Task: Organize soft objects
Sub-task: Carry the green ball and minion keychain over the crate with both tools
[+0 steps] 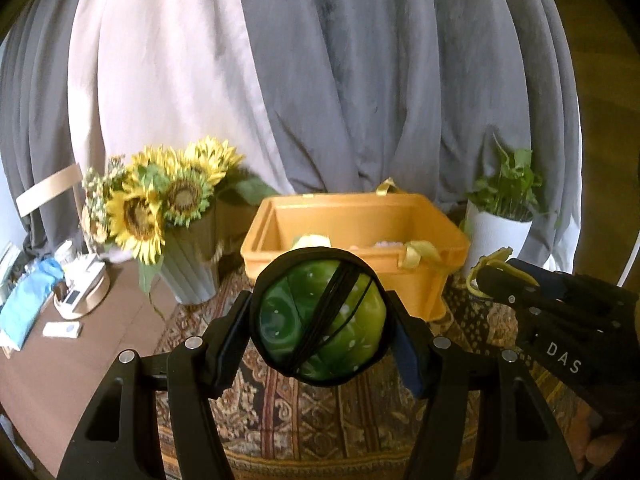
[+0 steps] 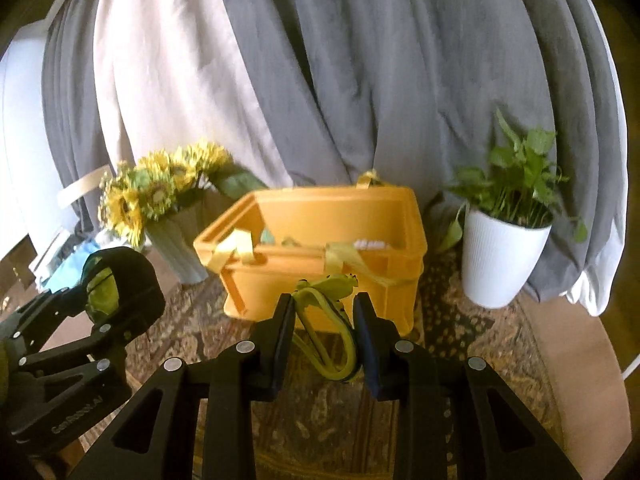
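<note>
My left gripper (image 1: 322, 320) is shut on a round green soft ball in a black band and cords (image 1: 320, 320), held above the patterned cloth, just in front of the yellow bin (image 1: 424, 280). It also shows in the right wrist view (image 2: 108, 288). My right gripper (image 2: 324, 320) is shut on a yellow-green soft strap toy (image 2: 332, 320), held in front of the yellow bin (image 2: 312, 208). The right gripper also shows at the right of the left wrist view (image 1: 486, 276). Soft things lie inside the bin, mostly hidden.
A sunflower vase (image 1: 188, 272) stands left of the bin and a white pot with a green plant (image 2: 500, 260) stands right of it. Grey and white curtains hang behind. Small items and a blue cloth (image 1: 28, 308) lie on the brown table at left.
</note>
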A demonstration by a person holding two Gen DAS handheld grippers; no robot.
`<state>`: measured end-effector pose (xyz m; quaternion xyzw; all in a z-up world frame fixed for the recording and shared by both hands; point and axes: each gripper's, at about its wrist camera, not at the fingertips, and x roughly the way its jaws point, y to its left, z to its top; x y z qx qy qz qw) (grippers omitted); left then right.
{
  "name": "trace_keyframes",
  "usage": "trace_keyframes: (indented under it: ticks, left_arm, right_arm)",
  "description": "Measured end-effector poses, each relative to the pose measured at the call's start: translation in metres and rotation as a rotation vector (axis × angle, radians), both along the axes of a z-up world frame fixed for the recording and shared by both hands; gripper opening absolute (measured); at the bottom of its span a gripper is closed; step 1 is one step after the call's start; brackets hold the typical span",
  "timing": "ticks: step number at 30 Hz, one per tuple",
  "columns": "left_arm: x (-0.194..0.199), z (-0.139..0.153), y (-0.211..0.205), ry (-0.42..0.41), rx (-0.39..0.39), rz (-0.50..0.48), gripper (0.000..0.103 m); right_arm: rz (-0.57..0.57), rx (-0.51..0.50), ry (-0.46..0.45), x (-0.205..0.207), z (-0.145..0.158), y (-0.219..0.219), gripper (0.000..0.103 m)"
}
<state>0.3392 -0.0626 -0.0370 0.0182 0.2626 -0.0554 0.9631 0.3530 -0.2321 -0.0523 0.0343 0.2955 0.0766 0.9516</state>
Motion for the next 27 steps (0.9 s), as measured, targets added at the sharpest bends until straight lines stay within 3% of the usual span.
trace_keyframes:
  ticks: [15, 27]
  left_arm:
    - [0.050, 0.031, 0.000, -0.075, -0.016, -0.029, 0.063]
    - [0.110, 0.033, -0.009, -0.090, 0.008, -0.027, 0.063]
  right_arm:
    - [-0.028, 0.003, -0.118, 0.035, 0.040, -0.003, 0.032]
    - [-0.022, -0.004, -0.130, 0.092, 0.044, -0.006, 0.032]
